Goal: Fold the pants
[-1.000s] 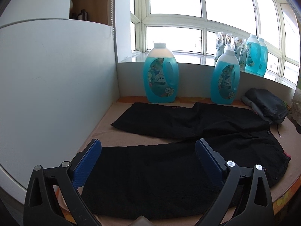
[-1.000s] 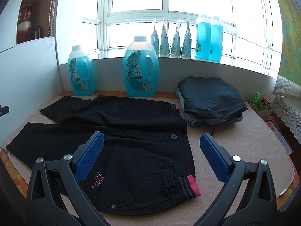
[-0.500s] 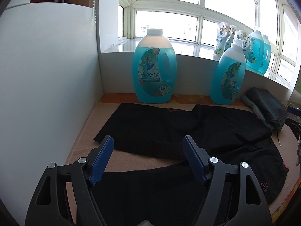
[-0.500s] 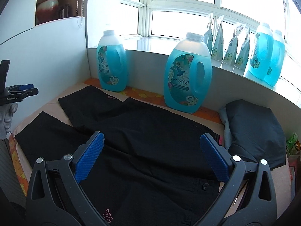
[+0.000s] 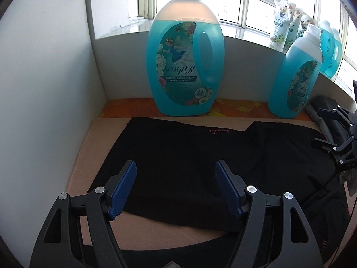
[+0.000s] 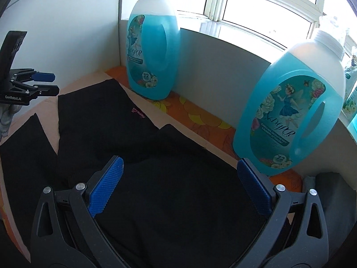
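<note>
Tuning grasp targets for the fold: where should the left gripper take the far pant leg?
At its hem edge, the free end nearest the left wall. The far leg lies flat and apart from the near leg, with bare mat between them. The left gripper is open over it; come from the left and pinch the hem edge.

— What sort of place is shown?

— A home laundry corner by a window is suggested. Two large translucent plastic jugs of blue laundry detergent (image 5: 185,60) (image 5: 294,76) are stood against a low white wall, and white refill pouches with floral print (image 5: 281,31) are lined up on the white window sill (image 5: 245,34).

— What else supports that?

— Black fabric pants (image 5: 200,156) are spread on a beige padded surface (image 5: 84,154), edged by an orange floral cloth (image 5: 234,107).
</note>
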A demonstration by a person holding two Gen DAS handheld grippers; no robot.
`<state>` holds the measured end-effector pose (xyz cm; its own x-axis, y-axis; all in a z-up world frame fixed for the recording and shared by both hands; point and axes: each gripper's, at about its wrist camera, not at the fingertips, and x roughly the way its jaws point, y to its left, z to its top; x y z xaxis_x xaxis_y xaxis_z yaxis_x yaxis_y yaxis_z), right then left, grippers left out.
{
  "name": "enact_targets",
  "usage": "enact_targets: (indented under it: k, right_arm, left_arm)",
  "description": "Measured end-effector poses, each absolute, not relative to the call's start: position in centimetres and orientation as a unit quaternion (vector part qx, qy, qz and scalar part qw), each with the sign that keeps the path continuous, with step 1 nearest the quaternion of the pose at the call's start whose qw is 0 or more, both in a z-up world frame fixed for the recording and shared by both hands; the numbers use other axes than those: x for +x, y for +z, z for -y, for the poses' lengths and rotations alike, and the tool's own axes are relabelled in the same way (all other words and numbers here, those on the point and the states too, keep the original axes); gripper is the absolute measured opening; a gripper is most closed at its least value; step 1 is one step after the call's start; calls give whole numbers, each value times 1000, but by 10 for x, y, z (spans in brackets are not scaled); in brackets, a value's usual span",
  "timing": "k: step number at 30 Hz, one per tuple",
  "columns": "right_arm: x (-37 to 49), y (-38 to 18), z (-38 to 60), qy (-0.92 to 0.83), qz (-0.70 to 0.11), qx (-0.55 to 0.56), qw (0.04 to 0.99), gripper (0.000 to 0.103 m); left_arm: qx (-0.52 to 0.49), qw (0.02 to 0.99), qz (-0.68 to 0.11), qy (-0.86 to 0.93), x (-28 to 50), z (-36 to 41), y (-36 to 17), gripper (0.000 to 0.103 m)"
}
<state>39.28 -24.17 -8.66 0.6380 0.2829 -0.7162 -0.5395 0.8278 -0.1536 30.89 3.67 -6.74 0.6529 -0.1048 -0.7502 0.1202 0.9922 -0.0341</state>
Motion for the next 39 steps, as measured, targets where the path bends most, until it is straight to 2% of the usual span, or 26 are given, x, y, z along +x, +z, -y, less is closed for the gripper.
enact_targets:
  k: [7, 12, 16, 18, 21, 23, 24, 26, 29, 34, 39]
  right_arm:
    - [452, -130, 208, 256, -384, -216, 861, 103]
    - [481, -145, 200, 282, -404, -195, 848, 103]
    - [491, -156, 200, 306, -428, -173, 833, 101]
    - [492, -161, 199, 317, -441, -169, 823, 93]
    - [490, -166, 197, 333, -458, -155, 810, 71]
    - [486, -164, 197, 340, -463, -146, 806, 46]
    - [483, -161, 198, 337, -461, -147, 808, 41]
    - [474, -154, 199, 337, -457, -143, 811, 26]
    - [449, -135, 201, 338, -429, -147, 825, 18]
    - [391, -105, 199, 338, -373, -165, 848, 16]
    - [337, -102, 185, 341, -344, -208, 850, 15]
  left_arm:
    - [-18, 890, -453, -54, 351, -50, -102, 73]
    - [-19, 882, -469, -52, 365, -55, -121, 72]
    - [-26, 875, -480, -53, 372, -58, -133, 67]
    - [-28, 872, -485, -53, 374, -58, -139, 65]
    - [-32, 869, -492, -53, 377, -57, -148, 65]
    - [-36, 869, -491, -53, 377, -57, -152, 65]
    - [-34, 870, -489, -53, 377, -56, -152, 65]
    - [-39, 869, -490, -55, 378, -57, -151, 66]
    - [-74, 862, -499, -58, 382, -62, -148, 66]
    - [-143, 859, -487, -68, 383, -70, -128, 66]
    - [-194, 857, -467, -97, 377, -69, -96, 66]
